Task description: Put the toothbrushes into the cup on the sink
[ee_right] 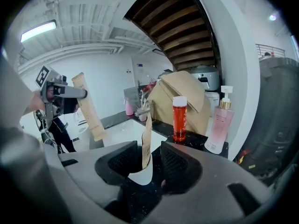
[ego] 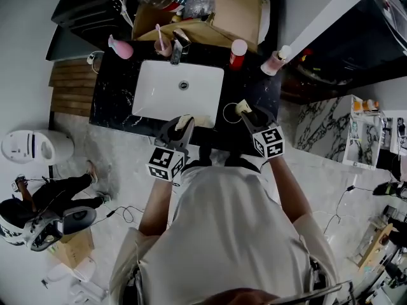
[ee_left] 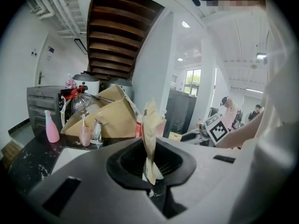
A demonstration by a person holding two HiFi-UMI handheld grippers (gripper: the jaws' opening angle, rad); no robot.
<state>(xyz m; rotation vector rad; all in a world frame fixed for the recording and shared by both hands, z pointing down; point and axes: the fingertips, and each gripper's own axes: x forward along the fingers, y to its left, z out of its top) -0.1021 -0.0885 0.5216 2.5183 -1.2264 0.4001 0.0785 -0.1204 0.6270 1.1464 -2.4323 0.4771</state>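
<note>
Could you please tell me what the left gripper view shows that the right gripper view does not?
Only the left gripper view shows the bright window and the right gripper's black-and-white marker cube. Only the right gripper view shows the white paper cup between that gripper's open jaws, and the left gripper's own marker cube. Both show the long beige paper packet clamped in the left gripper, the brown cardboard box and the pink plastic bottle.

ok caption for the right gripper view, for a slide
Open right claw straddling a white cup that holds a paper-wrapped toothbrush, beside the sink
</note>
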